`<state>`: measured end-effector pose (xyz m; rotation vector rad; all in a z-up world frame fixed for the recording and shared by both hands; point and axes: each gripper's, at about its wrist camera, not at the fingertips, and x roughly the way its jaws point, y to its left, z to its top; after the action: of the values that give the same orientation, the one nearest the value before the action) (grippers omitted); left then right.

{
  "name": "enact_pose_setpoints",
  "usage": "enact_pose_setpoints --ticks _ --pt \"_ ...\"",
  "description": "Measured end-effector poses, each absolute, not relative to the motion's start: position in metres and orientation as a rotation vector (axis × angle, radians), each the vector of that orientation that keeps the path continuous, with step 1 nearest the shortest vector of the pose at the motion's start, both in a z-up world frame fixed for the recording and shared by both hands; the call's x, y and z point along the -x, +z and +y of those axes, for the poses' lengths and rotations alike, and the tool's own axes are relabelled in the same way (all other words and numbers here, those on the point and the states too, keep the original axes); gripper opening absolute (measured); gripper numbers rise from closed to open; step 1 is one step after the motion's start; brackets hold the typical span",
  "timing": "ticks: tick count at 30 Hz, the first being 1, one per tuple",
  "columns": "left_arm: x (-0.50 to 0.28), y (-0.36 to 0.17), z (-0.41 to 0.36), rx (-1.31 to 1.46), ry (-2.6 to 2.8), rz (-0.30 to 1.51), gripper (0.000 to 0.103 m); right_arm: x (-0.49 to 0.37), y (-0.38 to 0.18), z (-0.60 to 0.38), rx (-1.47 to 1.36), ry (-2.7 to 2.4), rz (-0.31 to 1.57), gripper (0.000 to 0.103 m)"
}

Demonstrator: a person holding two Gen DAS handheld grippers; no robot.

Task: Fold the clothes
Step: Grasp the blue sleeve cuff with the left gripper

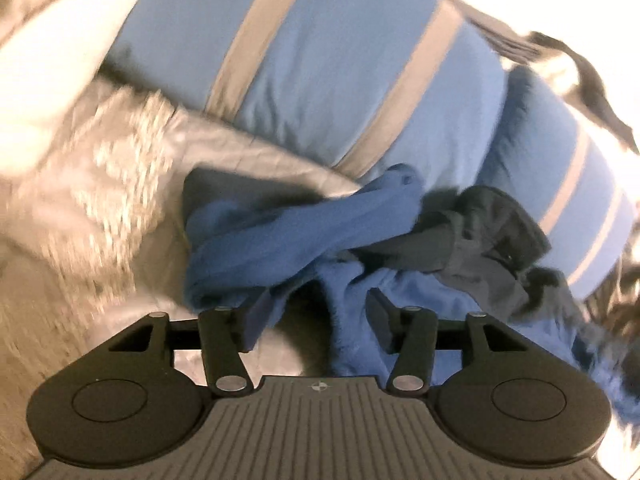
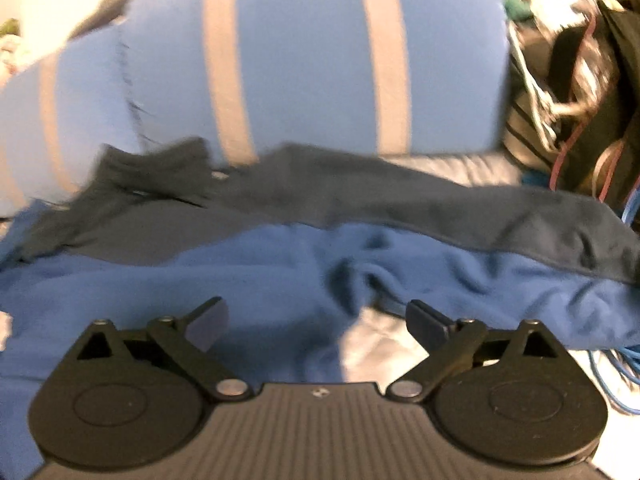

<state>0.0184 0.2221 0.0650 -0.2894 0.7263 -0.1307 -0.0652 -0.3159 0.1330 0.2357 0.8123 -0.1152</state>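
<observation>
A: Fingers, left gripper [image 1: 316,322]: parted about halfway, pads bare. Fold of blue fleece garment [image 1: 304,224] hanging between them, pinched by neither.

B: Left-wrist view, remainder?

A: Garment bunched and twisted on pale quilted surface [image 1: 256,152], dark lining [image 1: 492,232] turned outward at right. Striped blue cushion [image 1: 320,60] directly behind. Fuzzy grey throw [image 1: 100,172] at left, blurred.

B: Right-wrist view?

A: Right gripper [image 2: 316,320]: spread wide, nothing between, nothing gripped. Same garment spread lengthwise just ahead, blue face nearest, dark band [image 2: 400,200] along far edge, creased at middle. Cushion upright behind. Tangle of cables [image 2: 580,100] at far right, beside garment's end.

B: Risks?

A: Probably three. Regrasp into the twisted bunch: several layers caught at once, fold crooked. Loose fleece between left pads: snagged by chance closing, garment dragged askew. Right end near cables: wire possibly hooked on a pull. Seam position under the bunch: cannot tell.
</observation>
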Motion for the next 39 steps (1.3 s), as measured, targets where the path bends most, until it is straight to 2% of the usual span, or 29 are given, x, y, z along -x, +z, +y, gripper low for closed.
enact_pose_setpoints --ticks 5,7,10,21,26,27,30,31,34,39 --pt "-0.031 0.099 0.189 0.074 -0.145 0.643 0.055 0.061 0.157 -0.263 -0.314 -0.037 0.747 0.103" --pt "-0.044 0.109 0.174 0.002 -0.154 0.621 0.060 0.053 0.156 -0.241 -0.352 0.003 0.747 0.103" --pt "-0.071 0.114 0.153 -0.083 -0.167 0.615 0.061 0.040 0.147 -0.209 -0.394 0.048 0.751 0.103" --pt "-0.161 0.079 0.124 -0.158 -0.207 0.747 0.060 0.011 0.080 -0.175 -0.462 0.123 0.870 0.103" --pt "-0.195 0.064 0.120 -0.088 -0.210 0.884 0.060 0.004 0.063 -0.182 -0.537 0.128 0.938 0.102" --pt "-0.198 0.062 0.121 -0.061 -0.196 0.897 0.058 0.003 0.059 -0.184 -0.560 0.136 0.955 0.102" --pt "-0.193 0.066 0.123 0.003 -0.182 0.883 0.022 0.001 0.049 -0.183 -0.593 0.162 1.005 0.102" --pt "-0.191 0.069 0.124 0.018 -0.178 0.875 0.018 0.000 0.046 -0.181 -0.598 0.172 1.019 0.102" --pt "-0.173 0.087 0.120 -0.040 -0.161 0.789 0.011 0.001 0.043 -0.176 -0.589 0.196 1.038 0.102" --pt "-0.132 0.128 0.141 -0.011 -0.102 0.642 0.011 0.001 0.039 -0.173 -0.586 0.220 1.038 0.102"
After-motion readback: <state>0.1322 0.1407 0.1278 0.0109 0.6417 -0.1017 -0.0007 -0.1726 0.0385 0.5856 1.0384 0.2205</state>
